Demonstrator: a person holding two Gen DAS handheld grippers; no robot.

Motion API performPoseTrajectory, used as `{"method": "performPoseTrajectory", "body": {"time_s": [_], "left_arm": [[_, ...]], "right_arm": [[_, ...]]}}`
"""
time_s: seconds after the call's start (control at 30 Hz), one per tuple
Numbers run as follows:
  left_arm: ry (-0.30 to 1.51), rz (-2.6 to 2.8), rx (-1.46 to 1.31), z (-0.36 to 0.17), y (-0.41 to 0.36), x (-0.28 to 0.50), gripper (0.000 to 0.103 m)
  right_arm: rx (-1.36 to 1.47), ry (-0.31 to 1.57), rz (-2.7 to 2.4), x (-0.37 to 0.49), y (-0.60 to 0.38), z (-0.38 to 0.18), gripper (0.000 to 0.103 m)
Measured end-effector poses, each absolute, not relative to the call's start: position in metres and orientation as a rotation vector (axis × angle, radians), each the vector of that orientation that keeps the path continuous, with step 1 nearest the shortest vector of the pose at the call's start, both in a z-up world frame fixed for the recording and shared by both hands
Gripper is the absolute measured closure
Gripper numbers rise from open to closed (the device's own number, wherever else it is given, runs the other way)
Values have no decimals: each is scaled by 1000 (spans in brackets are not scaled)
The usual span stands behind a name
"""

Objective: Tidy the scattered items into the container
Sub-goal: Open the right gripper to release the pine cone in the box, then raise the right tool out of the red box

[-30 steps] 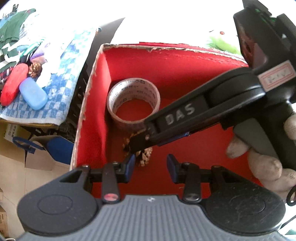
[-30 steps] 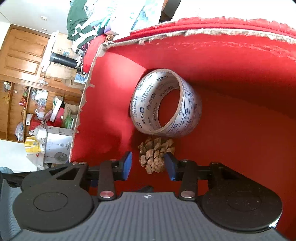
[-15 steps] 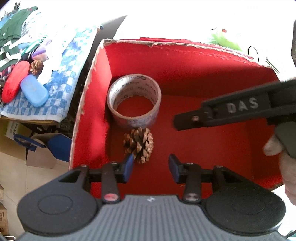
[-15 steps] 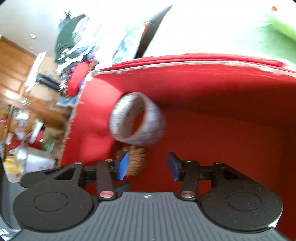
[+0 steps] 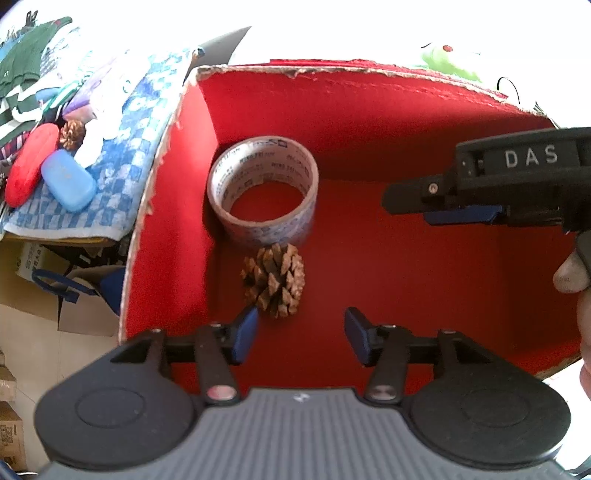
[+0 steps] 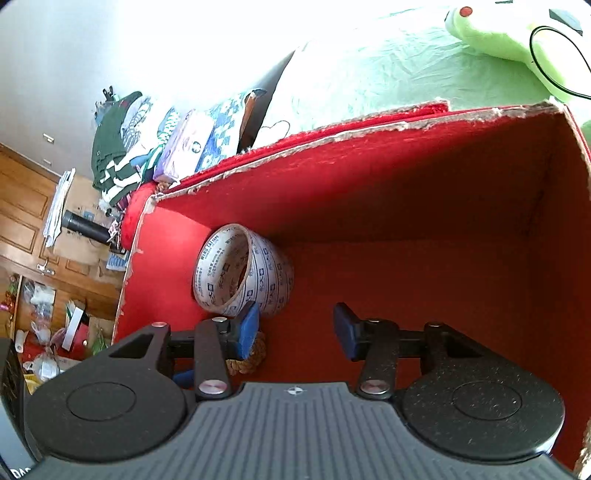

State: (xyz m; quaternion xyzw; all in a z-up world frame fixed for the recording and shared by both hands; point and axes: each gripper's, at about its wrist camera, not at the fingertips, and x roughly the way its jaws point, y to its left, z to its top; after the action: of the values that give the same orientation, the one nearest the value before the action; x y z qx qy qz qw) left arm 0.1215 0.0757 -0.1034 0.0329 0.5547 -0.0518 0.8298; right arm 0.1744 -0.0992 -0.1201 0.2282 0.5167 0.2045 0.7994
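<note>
On the far left of the left wrist view, a blue checked cloth [image 5: 110, 192] carries what is not yet tidied: a red case [image 5: 31, 164], a blue case [image 5: 68, 181] and a small pine cone [image 5: 72, 133], all lying close together outside the box. To their right stands the red box [image 5: 369, 110], the container, open at the top. Inside it a roll of tape [image 5: 263, 192] lies flat near the left wall, and a larger pine cone [image 5: 275, 278] rests on the floor just in front of it, touching or nearly so. Both seem to be parked in that corner to leave the rest of the floor free.

The left tongs [image 5: 301, 334] hang over the box's near edge, pointing steeply down, their jaws widening with nothing between them; the cone sits just beyond the left blade. Further right, the right tongs [image 5: 443, 201] reach in from the side, a person's fingers [image 5: 570, 275] behind them.

The right wrist view shows these tongs [image 6: 293, 328] spread apart and empty. It also shows what the other lacks: the green bed sheet [image 6: 388, 74] behind the box, a green plush toy [image 6: 491, 33], and the far room's wooden doors [image 6: 26, 221]. There the cone [image 6: 251, 354] is mostly hidden behind the left blade, and the loose items are barely visible.
</note>
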Motion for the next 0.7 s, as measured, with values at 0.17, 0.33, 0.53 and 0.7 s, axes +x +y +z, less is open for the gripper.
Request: {"method": "performPoseTrajectory", "body": {"time_s": [0.17, 0.33, 0.53, 0.7], "left_arm": [[1171, -113, 90, -106, 73, 122, 44], [1165, -123, 90, -107, 73, 122, 43], [1169, -132, 81, -111, 71, 125, 37], [1150, -136, 76, -112, 70, 126, 37]], "right_arm": [[478, 1087, 423, 170, -103, -116, 54], [481, 1081, 403, 169, -105, -116, 54], [497, 1081, 385, 169, -107, -117, 54], [499, 1078, 358, 169, -107, -115, 54]]}}
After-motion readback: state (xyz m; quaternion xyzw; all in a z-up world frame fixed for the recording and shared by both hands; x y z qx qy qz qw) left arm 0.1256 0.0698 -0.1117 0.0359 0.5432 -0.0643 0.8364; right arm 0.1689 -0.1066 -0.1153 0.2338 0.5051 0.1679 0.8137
